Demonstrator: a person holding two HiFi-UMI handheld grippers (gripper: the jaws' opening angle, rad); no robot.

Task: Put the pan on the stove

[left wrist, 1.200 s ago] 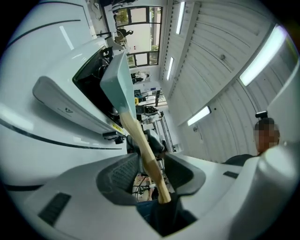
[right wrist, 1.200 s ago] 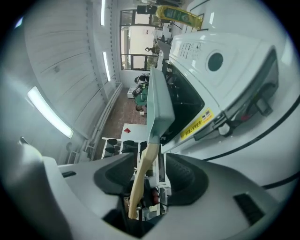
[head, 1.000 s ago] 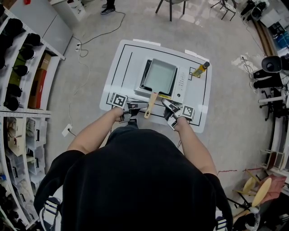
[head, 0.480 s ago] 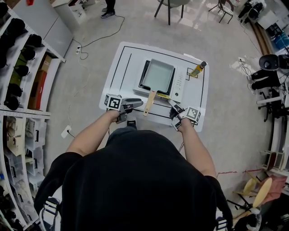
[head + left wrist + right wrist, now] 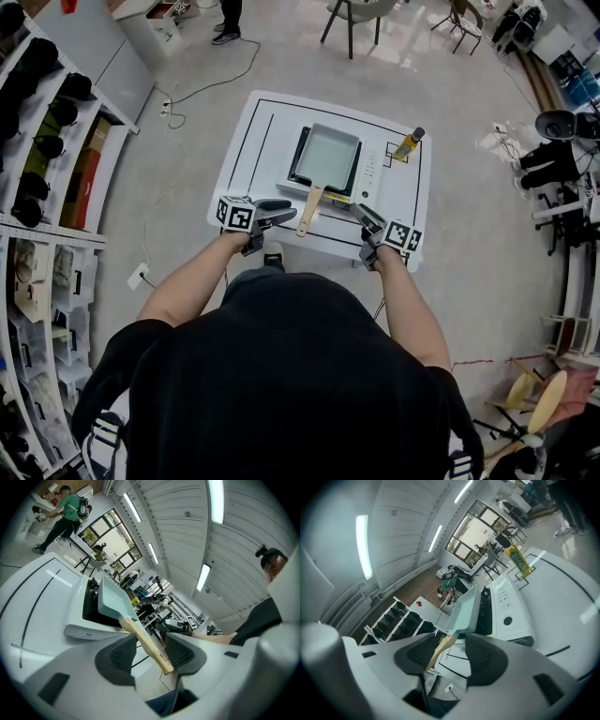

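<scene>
Pan: the pale green rectangular pan (image 5: pixel 326 155) sat on the white stove (image 5: pixel 375 173), and its wooden handle (image 5: pixel 307 208) jutted out over the desk toward the person.
Desk: the white desk (image 5: pixel 253 150) with black lines carried the stove and a yellow bottle (image 5: pixel 409 144) near the stove's far right corner.
Left gripper (image 5: pixel 281 211): jaws opening, released; the handle's end lay in line between the 2 pads, and neither pressed on it.
Right gripper (image 5: pixel 364 216): jaws apart and empty, near the stove's front right corner.
</scene>
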